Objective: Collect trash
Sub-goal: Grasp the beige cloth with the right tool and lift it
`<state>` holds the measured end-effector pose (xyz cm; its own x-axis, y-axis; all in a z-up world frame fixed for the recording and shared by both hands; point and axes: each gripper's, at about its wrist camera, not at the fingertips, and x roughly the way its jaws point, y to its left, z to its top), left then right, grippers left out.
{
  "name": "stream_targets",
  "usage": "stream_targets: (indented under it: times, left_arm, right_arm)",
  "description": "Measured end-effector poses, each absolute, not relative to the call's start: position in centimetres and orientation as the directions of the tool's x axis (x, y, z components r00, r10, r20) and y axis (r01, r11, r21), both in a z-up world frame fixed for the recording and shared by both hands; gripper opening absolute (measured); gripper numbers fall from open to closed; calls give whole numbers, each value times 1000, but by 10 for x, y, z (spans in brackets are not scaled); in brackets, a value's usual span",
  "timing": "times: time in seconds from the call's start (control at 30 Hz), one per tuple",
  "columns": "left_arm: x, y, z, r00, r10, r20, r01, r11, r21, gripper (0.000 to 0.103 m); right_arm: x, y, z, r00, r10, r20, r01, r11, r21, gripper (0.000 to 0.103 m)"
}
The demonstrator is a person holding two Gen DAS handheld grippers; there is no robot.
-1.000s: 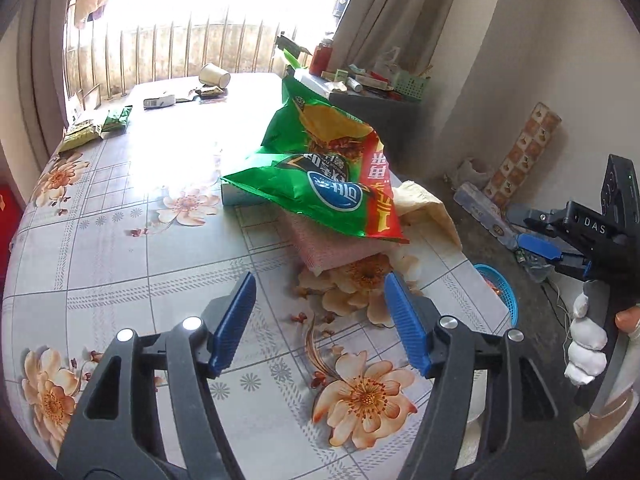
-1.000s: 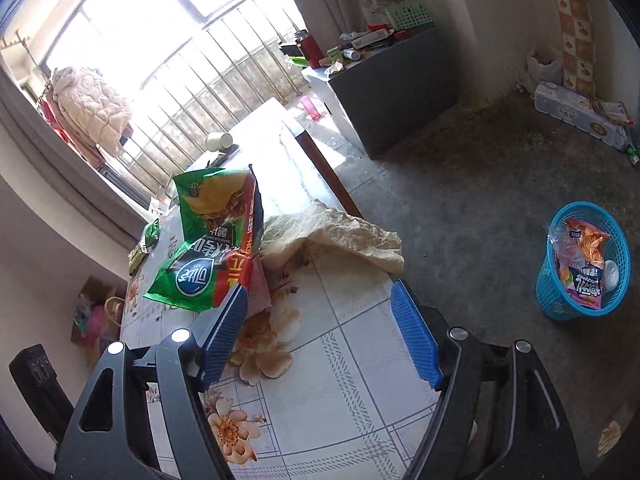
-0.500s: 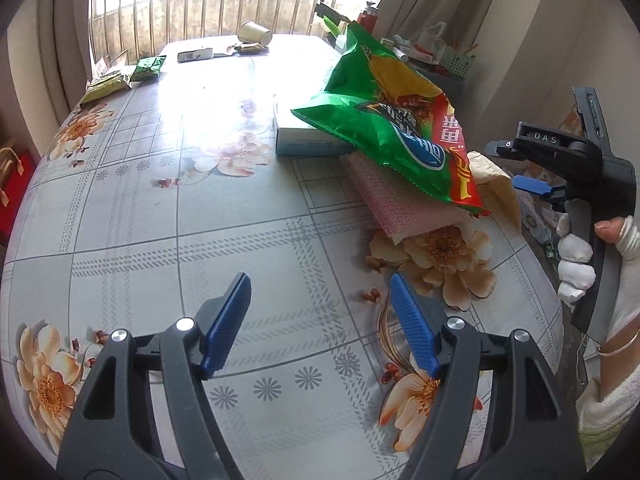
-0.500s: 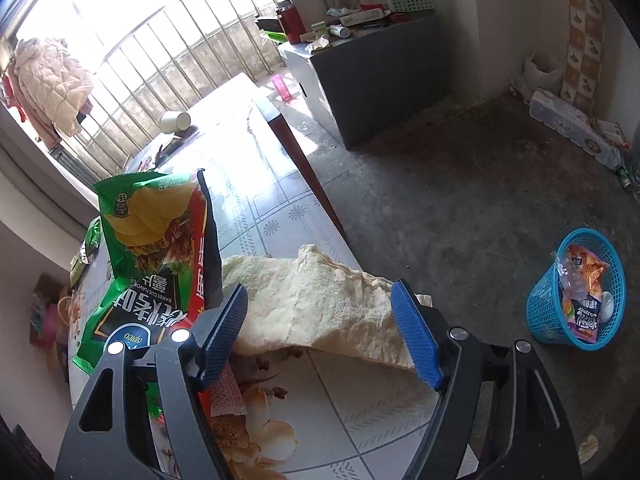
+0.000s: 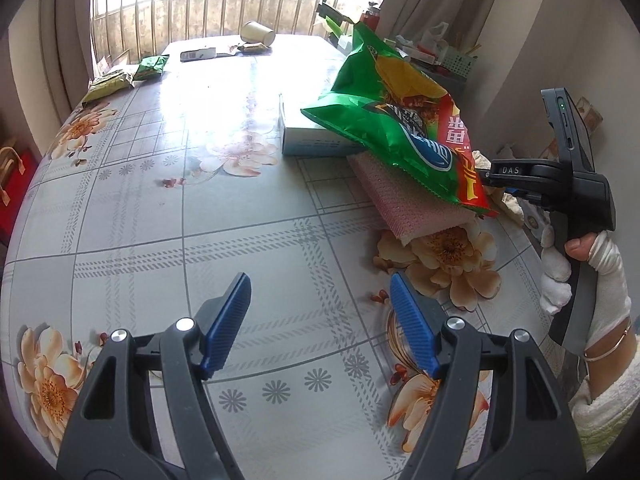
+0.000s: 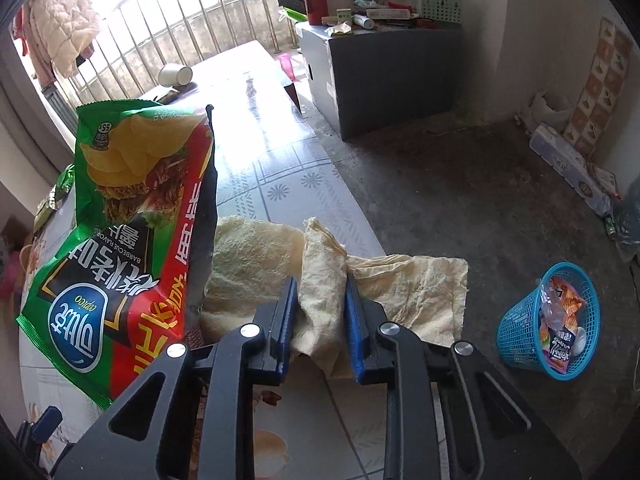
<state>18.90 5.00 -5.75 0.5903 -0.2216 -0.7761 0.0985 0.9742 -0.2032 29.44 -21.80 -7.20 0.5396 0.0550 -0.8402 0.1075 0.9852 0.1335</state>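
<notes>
The right gripper has its 2 blue fingers pinched on a raised fold of the crumpled yellowish paper, which lies at the table's edge nearest the floor — part of the sheet hangs past that edge. Just beside the paper, further in on the table, a big green chip bag stands propped up, its lower end resting on a pink pad and a pale blue box; the bag touches the paper's inner side. The left gripper hovers over a bare stretch of the flowered tablecloth with its 2 fingers wide apart, gripping nothing, well short of the bag. At the far end of the table, by the window bars, lie a tipped paper cup, a flat white packet and 2 small green wrappers. Down on the concrete floor, well apart from the table, sits a blue mesh basket already holding snack wrappers. The gloved right hand shows at the table's right side.
</notes>
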Motion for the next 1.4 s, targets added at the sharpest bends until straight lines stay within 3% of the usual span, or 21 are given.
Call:
stream_targets:
  times: [0.07, 0.47, 0.73, 0.9, 1.1, 1.13, 1.23, 1.37, 1.4]
  left_arm:
    - [186, 54, -57, 593, -222, -774, 95, 974, -207, 68]
    - [159, 87, -47, 613, -185, -768, 76, 982, -176, 68]
    - [147, 91, -38, 628, -202, -751, 94, 978, -185, 68]
    - [144, 89, -33, 643, -235, -729, 120, 971, -207, 68]
    - [154, 95, -27, 678, -263, -686, 154, 964, -217, 68]
    - [159, 96, -28, 669, -279, -689, 159, 959, -233, 68]
    - [179, 107, -33, 656, -272, -704, 126, 959, -253, 66]
    - [220, 131, -47, 620, -279, -733, 52, 947, -317, 47]
    - [230, 137, -51, 607, -298, -737, 47, 939, -341, 46]
  right_arm:
    - [292, -206, -73, 531, 76, -844, 69, 989, 133, 12]
    - [224, -129, -76, 495, 276, -824, -128, 961, 245, 8]
    - [164, -190, -75, 497, 369, -786, 9, 903, 430, 7]
    - [132, -228, -67, 522, 486, -701, 54, 802, 595, 7]
    - [120, -234, -56, 499, 733, -462, -80, 570, 818, 7]
    - [121, -233, -59, 506, 728, -462, -66, 567, 821, 7]
    - [127, -235, -72, 519, 614, -594, 37, 678, 734, 7]
    - [130, -239, -93, 494, 590, -638, 95, 693, 714, 8]
    - [130, -237, -95, 491, 584, -647, 95, 702, 706, 8]
